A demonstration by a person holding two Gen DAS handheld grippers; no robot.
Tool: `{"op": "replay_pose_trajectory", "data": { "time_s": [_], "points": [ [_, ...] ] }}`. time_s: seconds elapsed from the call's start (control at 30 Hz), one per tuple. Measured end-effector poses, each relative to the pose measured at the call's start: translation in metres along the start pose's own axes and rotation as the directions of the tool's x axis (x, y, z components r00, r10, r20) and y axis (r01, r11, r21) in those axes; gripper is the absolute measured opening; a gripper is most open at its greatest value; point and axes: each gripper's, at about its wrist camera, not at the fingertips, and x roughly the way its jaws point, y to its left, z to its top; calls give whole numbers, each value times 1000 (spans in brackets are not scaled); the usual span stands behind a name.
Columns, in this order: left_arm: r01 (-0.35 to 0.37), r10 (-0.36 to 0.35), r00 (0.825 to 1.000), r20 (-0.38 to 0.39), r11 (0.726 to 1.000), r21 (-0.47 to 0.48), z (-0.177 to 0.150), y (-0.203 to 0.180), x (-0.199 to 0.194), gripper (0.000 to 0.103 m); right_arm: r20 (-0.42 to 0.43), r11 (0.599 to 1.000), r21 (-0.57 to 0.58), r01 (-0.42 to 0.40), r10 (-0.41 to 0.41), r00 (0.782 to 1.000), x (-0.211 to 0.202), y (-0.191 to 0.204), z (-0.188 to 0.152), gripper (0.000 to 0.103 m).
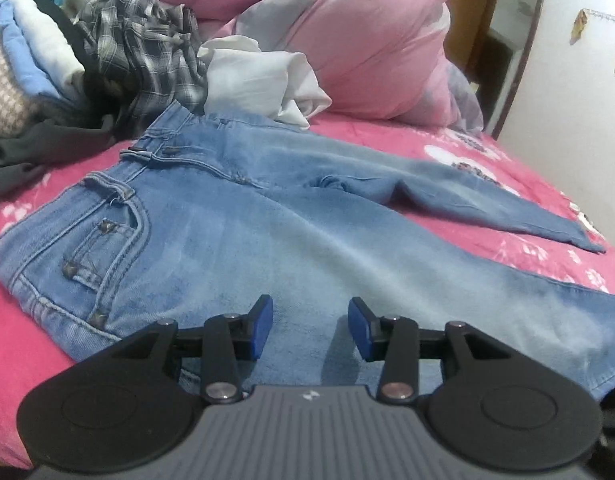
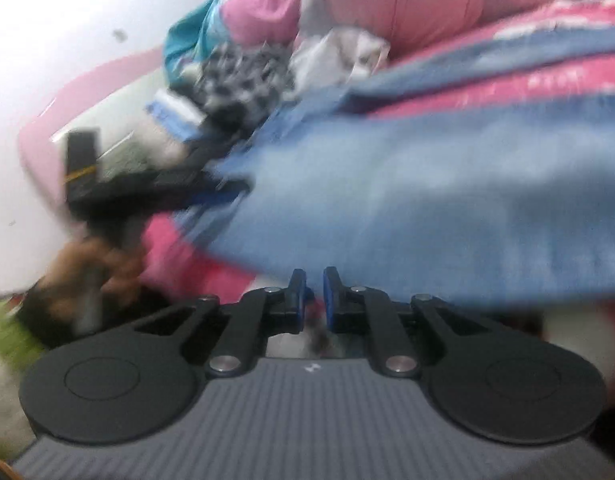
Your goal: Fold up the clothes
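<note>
Denim jeans point(image 1: 291, 216) lay spread flat on the bed point(image 1: 487, 152); your left gripper point(image 1: 310, 330) fingers gaped empty, right gripper point(image 2: 314, 294) nearly pressed together. Grab hems squarely.

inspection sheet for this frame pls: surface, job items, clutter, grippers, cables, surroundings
Surface: bed with pink floral sheet.
Job's things: blue jeans spread flat, legs apart.
Clutter: plaid garment, white garment, folded stack beyond the waistband; pink duvet behind.
Grippers: left gripper open over jeans, empty; right gripper nearly shut at the jeans' edge, view blurred, grip unclear.
Cables: nothing seen.
Surroundings: white wall, wooden-framed mirror.
</note>
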Motion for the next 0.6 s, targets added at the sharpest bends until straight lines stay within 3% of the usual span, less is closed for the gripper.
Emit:
{"op": "replay_pose_trajectory", "data": {
  "time_s": [0.03,0.1,0.2,0.27,0.37,0.5,0.6],
  "points": [
    [-3,3,1000,-2,1000,0,1,1,0,43,3,1000,-15,22,-22,1000,-7,0,1,9],
    [-10,10,1000,-6,1000,1,3,2,0,43,86,997,5,78,-78,993,-21,-12,13,9],
    [-22,22,1000,-13,1000,1,5,3,0,43,166,982,139,124,-147,975,-30,-48,27,12],
    [-29,29,999,-17,1000,2,7,4,0,43,102,965,214,152,-177,979,-25,-64,18,12],
    [-31,30,999,-32,999,-15,13,7,1,44,75,965,250,74,-96,993,-34,-57,-9,15],
    [21,-19,1000,21,996,-89,36,15,-2,45,-76,975,218,46,-30,997,-30,-48,-10,19],
    [60,-51,995,81,992,-113,58,16,0,49,-57,993,92,71,-66,996,-30,-43,34,19]
  ]
}}
